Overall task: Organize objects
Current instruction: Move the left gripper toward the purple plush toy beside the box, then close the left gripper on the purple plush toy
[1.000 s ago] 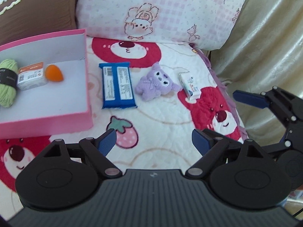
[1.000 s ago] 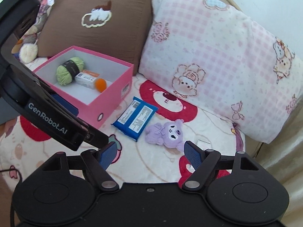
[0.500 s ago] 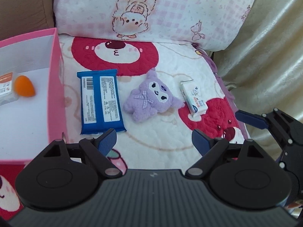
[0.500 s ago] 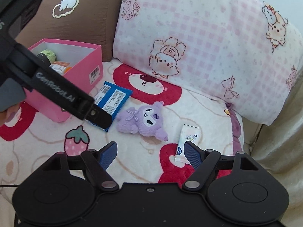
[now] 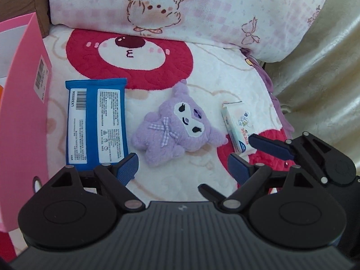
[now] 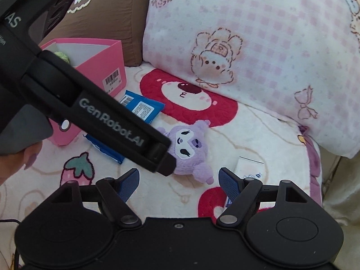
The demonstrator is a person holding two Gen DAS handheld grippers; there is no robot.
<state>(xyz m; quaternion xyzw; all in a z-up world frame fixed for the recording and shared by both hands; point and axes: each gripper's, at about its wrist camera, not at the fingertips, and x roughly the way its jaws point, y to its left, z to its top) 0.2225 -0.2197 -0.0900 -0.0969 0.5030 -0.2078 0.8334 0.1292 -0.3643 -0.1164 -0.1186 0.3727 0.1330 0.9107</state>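
A purple plush toy lies on the quilted bear-print blanket, just ahead of my open left gripper. A blue snack packet lies to its left and a small white box to its right. The pink box stands at the far left. My right gripper is open and empty, low over the blanket near the white box, with the plush ahead. One of its fingers reaches over the white box in the left wrist view.
A pink checked pillow and a brown cushion stand at the back. Green yarn shows inside the pink box. A cream cover drops off at the blanket's right edge. The left gripper's body crosses the right wrist view.
Both grippers have moved forward and right, closer to the plush and the white box. The pink box has slid to the left edge of the left wrist view. Both stay open.
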